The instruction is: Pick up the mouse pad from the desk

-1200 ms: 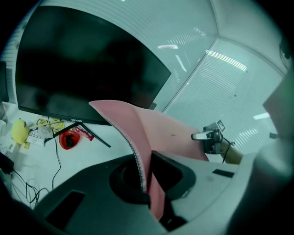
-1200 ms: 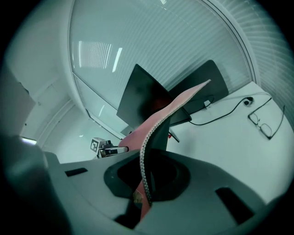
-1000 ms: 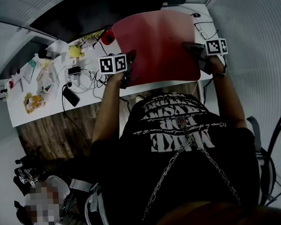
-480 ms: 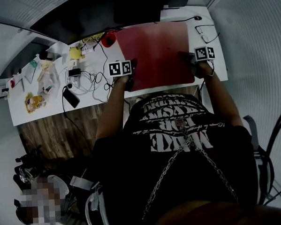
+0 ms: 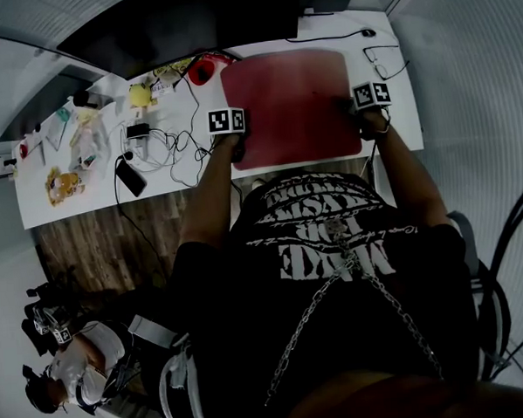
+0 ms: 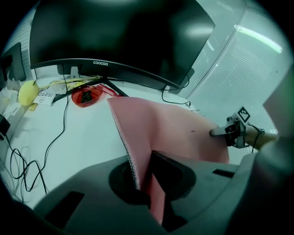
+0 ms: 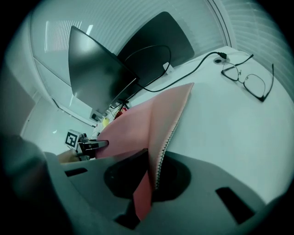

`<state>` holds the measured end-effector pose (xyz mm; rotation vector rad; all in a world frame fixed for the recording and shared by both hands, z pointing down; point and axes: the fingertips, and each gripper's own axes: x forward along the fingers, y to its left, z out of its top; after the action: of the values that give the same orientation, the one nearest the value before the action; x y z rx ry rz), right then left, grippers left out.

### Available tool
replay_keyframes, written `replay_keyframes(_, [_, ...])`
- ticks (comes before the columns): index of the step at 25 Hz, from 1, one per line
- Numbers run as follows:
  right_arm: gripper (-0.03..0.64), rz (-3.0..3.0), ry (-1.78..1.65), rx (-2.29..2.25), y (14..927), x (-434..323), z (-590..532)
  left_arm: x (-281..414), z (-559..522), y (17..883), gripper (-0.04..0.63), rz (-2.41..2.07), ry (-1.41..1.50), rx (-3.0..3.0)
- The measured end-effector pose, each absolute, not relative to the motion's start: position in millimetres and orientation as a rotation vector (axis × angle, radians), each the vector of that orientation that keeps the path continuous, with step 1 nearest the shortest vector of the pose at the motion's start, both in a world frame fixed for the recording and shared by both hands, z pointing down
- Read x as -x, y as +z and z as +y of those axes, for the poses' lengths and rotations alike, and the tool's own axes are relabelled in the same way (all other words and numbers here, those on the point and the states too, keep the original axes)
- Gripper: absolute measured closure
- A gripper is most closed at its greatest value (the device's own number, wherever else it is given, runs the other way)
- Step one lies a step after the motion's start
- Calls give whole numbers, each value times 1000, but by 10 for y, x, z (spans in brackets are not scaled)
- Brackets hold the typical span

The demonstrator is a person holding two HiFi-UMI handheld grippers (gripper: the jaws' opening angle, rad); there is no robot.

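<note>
Mouse pad, red, spans the upper centre of the head view low over the desk, long axis left to right. I hold both short edges: left gripper clamped narrow on its left edge, right gripper likewise on its right, so neither hand is nearer. It sags between them, far edge contact undetermined; I judge the monitor beyond, red bowl at upper left, cables left and glasses right as the nearby hazards.
</note>
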<state>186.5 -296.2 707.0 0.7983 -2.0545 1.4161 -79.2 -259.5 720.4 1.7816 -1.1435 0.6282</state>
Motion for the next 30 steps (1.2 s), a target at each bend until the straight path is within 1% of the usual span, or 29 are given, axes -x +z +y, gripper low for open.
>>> replay_keyframes(3, [603, -2009, 1328, -836, 7210, -1921, -2963, 832, -2593, 7308, 571, -1175, 688, -1758])
replay_keyframes(6, [600, -1941, 1235, -892, 7304, -1930, -2924, 878, -2625, 7379, 548, -1209, 768, -1765])
replay_keyframes(7, [585, -1918, 1203, -901, 7328, -1934, -2889, 898, -2611, 7387, 542, -1221, 799, -1773])
replay_keyframes(9, [486, -1886, 1150, -909, 7376, -1969, -2838, 971, -2565, 7392, 502, -1248, 864, -1785])
replay_keyframes(10, [461, -1875, 1137, -919, 7389, -2002, -2834, 1030, -2544, 7401, 493, -1261, 893, -1785])
replay_keyframes(13, [430, -1848, 1108, -987, 7433, -2183, -2892, 1309, -2459, 7459, 482, -1309, 937, -1746])
replay_keyframes(15, [420, -1838, 1092, -1035, 7433, -2322, -2912, 1539, -2385, 7469, 482, -1361, 909, -1705])
replay_keyframes(19, [420, -1904, 1032, -1128, 7148, -2529, -2960, 1837, -2283, 7319, 482, -1447, 745, -1648])
replay_keyframes(23, [428, -1959, 859, -1231, 6736, -2716, -2838, 1808, -2210, 6887, 485, -1492, 565, -1725])
replay_keyframes(25, [472, -2074, 761, -1251, 6375, -2570, -2785, 1695, -2221, 6523, 497, -1516, 480, -1816])
replay_keyframes(28, [559, -2260, 574, -1259, 5722, -2206, -2633, 1388, -2243, 5803, 542, -1533, 343, -2011])
replay_keyframes(30, [593, -2356, 436, -1250, 5327, -1942, -2530, 1131, -2238, 5220, 574, -1527, 247, -2172])
